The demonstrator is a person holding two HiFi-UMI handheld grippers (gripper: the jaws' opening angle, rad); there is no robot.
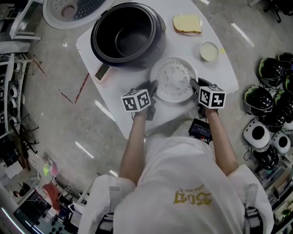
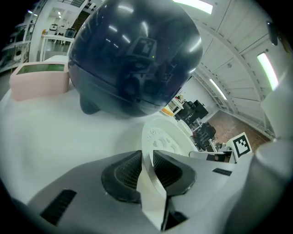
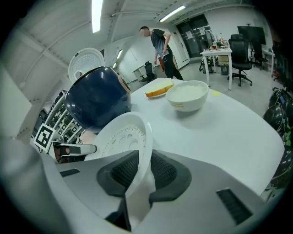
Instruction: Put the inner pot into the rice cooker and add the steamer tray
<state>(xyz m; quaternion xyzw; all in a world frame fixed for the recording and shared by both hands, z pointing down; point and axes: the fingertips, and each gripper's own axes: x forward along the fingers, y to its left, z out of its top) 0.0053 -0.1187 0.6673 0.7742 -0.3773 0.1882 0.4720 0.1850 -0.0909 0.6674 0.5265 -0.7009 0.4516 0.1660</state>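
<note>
White plastic, round, pierced with rings of holes: steamer tray (image 1: 173,80), at the near middle of the tabletop (image 1: 219,73), just in front of the rice cooker (image 1: 158,29) and apart from it. Flat on the surface or slightly raised: not to be told.

Pinched at its left rim by the left claw (image 1: 152,87), ribbed dark pads (image 2: 126,171) pressed on either face of the thin edge. Pinched at the opposite, right rim by the right claw (image 3: 141,160), pads likewise closed on the edge, rim running up between them. Marker cube (image 1: 136,100) atop each claw; bare forearms (image 1: 135,141) behind; white shirt (image 1: 183,183) with gold print below.

Dark blue, glossy, rounded: rice cooker, at the far left part of the tabletop, lid (image 1: 73,10) thrown open behind it, white perforated inner face upward. Inside it, dark and empty: inner pot (image 1: 130,41), already seated.

Pink, box-shaped, green on top: small item (image 2: 39,77), close against the cooker's near left side.

Further right on the tabletop: plate with a yellow slab of bread or cake (image 1: 187,23), beyond the tray; small white bowl (image 1: 209,51) with pale contents, nearer, apart from the tray.

Off the tabletop: grey polished floor (image 1: 59,114); cluster of black-and-white helmet-like shells (image 1: 270,73) at the right; cluttered shelving (image 1: 9,91) at the left. Far off in the right claw view: standing person (image 3: 160,41), desk (image 3: 215,55), office chair (image 3: 240,50).
</note>
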